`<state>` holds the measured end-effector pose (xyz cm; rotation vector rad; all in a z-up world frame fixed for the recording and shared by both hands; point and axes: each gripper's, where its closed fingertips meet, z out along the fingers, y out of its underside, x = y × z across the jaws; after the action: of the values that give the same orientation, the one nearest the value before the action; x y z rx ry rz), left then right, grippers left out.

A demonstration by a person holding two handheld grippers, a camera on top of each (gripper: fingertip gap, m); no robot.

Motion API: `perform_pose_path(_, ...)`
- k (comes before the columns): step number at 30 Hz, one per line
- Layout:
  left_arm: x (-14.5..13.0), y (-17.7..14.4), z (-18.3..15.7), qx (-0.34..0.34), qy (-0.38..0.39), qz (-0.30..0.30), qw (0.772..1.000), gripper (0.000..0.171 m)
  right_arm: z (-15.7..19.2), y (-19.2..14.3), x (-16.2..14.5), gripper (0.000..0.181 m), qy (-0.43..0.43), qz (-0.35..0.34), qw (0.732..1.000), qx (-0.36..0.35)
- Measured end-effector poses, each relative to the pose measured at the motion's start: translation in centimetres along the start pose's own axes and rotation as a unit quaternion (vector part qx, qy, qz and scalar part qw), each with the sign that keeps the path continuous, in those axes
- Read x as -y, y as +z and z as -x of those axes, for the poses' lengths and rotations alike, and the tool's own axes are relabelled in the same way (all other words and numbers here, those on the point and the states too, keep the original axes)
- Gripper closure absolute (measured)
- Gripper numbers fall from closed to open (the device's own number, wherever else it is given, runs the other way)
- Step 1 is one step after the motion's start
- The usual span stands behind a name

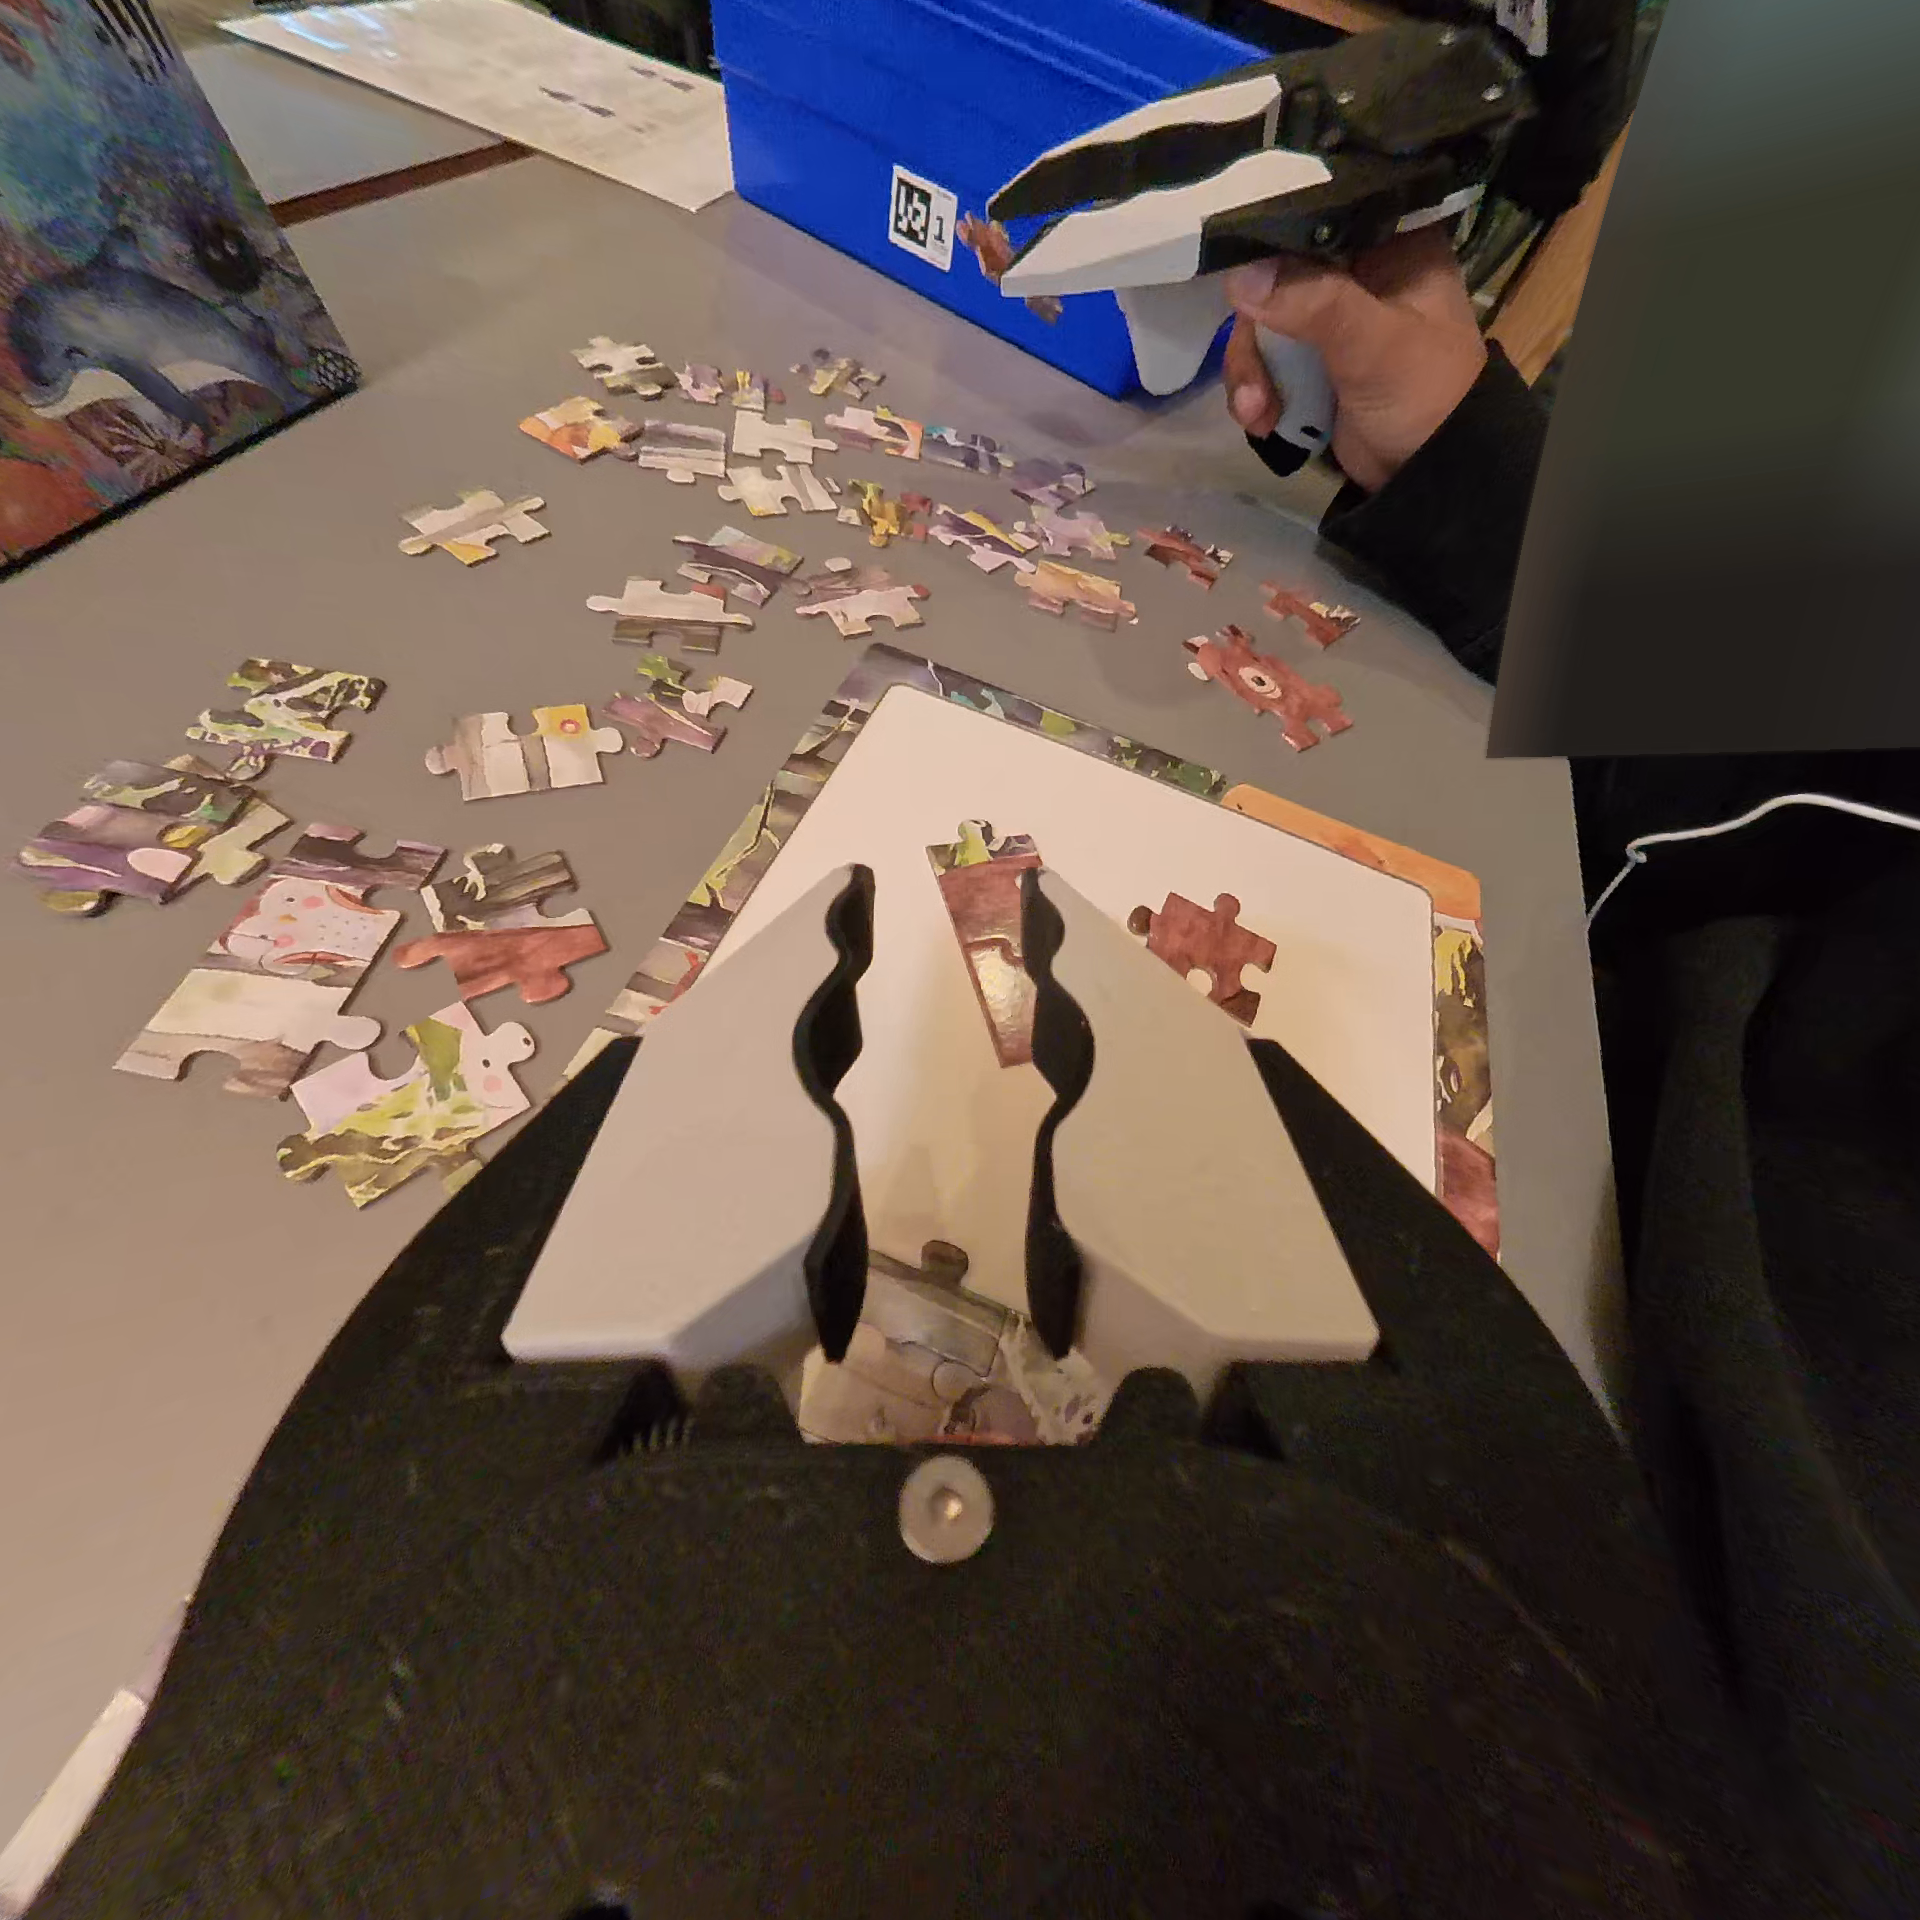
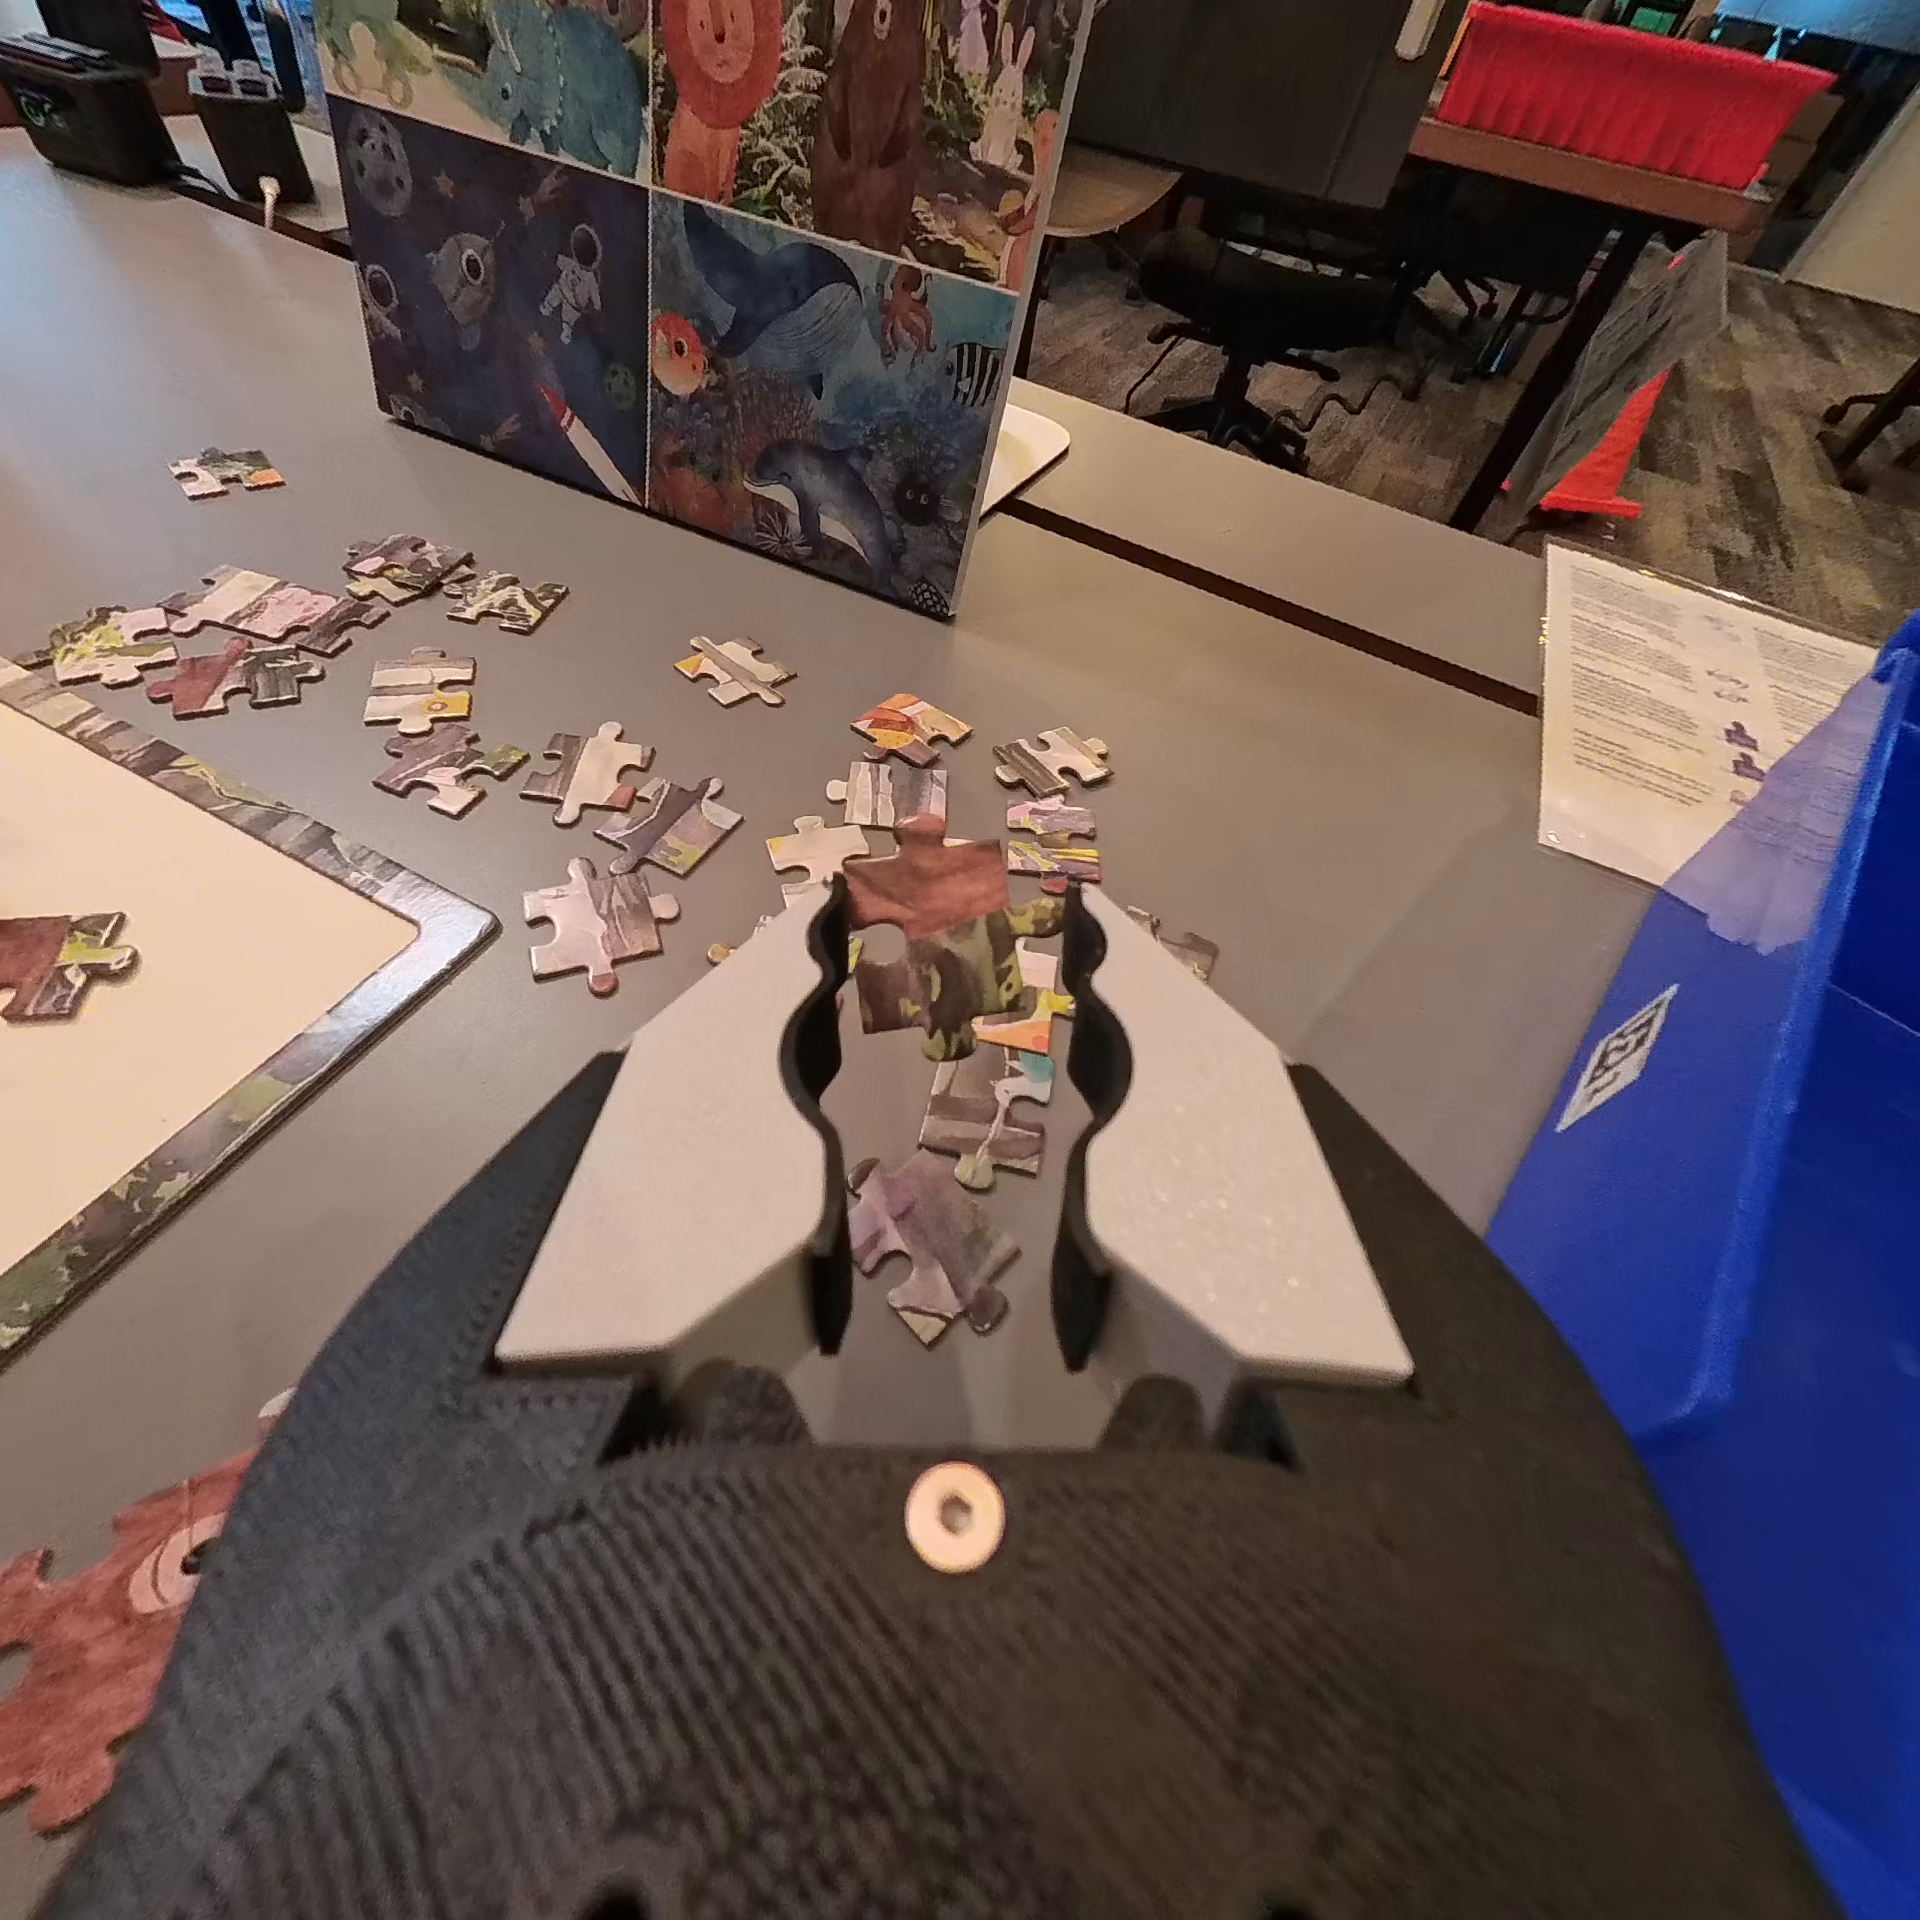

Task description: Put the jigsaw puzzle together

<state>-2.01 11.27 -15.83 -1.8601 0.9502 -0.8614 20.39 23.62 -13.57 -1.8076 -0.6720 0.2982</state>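
Right claw [image 2: 951, 904] grips a brown-and-green puzzle piece [image 2: 930, 951] between its fingertips, lifted clear of the grey tabletop [image 2: 1247, 665]. Only the left wrist view shows this from outside: the claw [image 1: 1003, 244] hangs high over the scattered pieces, a hand [image 1: 1351, 353] on its handle and the held piece [image 1: 992, 249] poking from its tips. Left claw [image 1: 945, 883] is parted with nothing between its fingers, poised over the puzzle tray [image 1: 1143, 769].

Beyond the right claw, its own view alone shows the tall illustrated puzzle box [image 2: 686, 312] standing upright, with a blue bin [image 2: 1714, 1195] to its right and a printed sheet [image 2: 1662, 717] past that. To its left lies a corner of the tray [image 2: 416, 914].

Under the left claw the tray's white floor is mostly bare: two brown pieces [image 1: 1205, 951] lie just ahead of the fingertips. Loose pieces [image 1: 520, 748] spread to the left and ahead in purple, grey, green and brown.
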Motion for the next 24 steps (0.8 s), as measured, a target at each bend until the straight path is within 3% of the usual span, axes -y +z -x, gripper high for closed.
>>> perform_pose_path(24, 0.57, -0.02, -0.05, 0.008, 0.016, -0.02, 1.0, 0.148, 0.41, 0.33, -0.44, 0.142, -0.007, 0.013, 1.0, 0.008)
